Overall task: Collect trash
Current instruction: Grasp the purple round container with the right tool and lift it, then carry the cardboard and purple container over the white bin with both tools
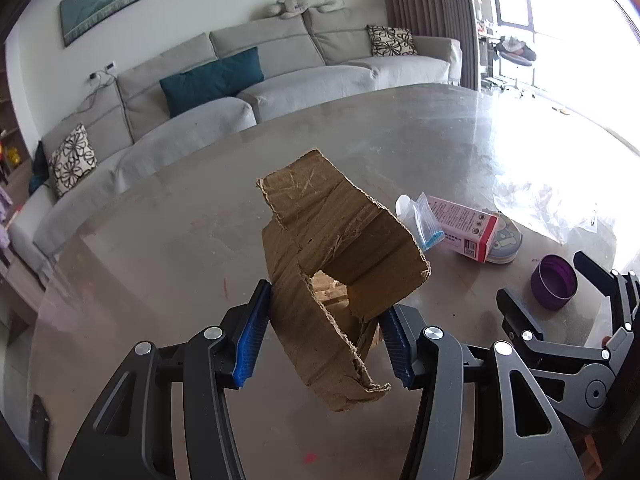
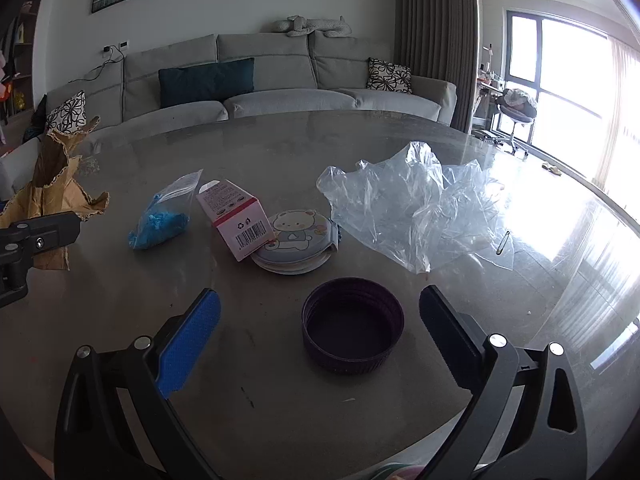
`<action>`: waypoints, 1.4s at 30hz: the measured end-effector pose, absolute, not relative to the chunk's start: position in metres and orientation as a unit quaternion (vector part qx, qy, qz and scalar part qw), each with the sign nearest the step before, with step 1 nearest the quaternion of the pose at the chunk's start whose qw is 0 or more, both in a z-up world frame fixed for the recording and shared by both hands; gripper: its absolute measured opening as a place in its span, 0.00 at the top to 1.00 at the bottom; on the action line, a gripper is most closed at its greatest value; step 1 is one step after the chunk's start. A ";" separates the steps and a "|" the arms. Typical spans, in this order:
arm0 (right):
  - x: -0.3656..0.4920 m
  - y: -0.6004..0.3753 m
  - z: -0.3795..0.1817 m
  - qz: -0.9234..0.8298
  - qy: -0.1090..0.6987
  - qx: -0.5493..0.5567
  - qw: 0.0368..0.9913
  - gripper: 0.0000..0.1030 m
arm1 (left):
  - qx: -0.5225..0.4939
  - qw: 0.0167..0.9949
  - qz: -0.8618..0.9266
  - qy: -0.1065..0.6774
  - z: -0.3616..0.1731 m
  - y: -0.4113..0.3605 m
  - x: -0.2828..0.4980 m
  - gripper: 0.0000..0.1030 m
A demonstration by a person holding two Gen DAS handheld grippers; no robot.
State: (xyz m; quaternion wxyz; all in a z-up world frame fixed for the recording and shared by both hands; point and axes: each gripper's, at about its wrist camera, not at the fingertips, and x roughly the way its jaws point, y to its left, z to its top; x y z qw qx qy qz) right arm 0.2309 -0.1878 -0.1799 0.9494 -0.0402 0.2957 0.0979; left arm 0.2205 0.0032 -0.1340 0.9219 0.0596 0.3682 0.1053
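While the left gripper (image 1: 324, 344) clamps a torn piece of brown cardboard (image 1: 340, 280) between its blue pads, the piece is lifted clear of the grey table (image 1: 160, 248) and stands up and forward from the jaws, bent into a rough loop with ragged edges. Those jaws press on its lower part from both sides.

Off to the right of that grip, the right gripper (image 2: 320, 336) hovers low over the table with its jaws spread wide and nothing pressed between them. A purple lid (image 2: 353, 324) lies open side up on the table in the gap between them, nearer the black finger than the blue pad, touching neither.

Just beyond the lid sits a round tin with a cartoon bear (image 2: 296, 240), and a pink and white carton (image 2: 236, 216) leans on its edge. Left of the carton lies a small clear bag of blue bits (image 2: 164, 216). Ahead and right of the open jaws spreads a crumpled clear plastic sheet (image 2: 412, 204), with a safety pin (image 2: 503, 242) by its far right edge.
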 end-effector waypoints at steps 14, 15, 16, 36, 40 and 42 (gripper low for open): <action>0.213 -0.195 -0.182 0.141 0.284 -0.041 0.948 0.55 | 0.059 0.922 0.101 0.368 -0.135 0.005 0.221 0.47; 0.212 -0.195 -0.181 0.141 0.284 -0.042 0.948 0.54 | 0.060 0.923 0.101 0.368 -0.134 0.005 0.220 0.47; 0.213 -0.196 -0.180 0.141 0.284 -0.041 0.947 0.54 | 0.059 0.923 0.100 0.367 -0.134 0.005 0.220 0.47; 0.128 -0.234 -0.114 0.107 0.251 -0.068 0.960 0.55 | 0.062 0.937 0.027 0.342 -0.113 -0.028 0.171 0.47; 0.101 -0.255 -0.111 0.082 0.258 -0.070 0.960 0.55 | 0.074 0.938 -0.009 0.339 -0.115 -0.055 0.150 0.47; 0.087 -0.266 -0.110 0.066 0.262 -0.073 0.960 0.55 | 0.076 0.936 -0.030 0.343 -0.118 -0.070 0.141 0.47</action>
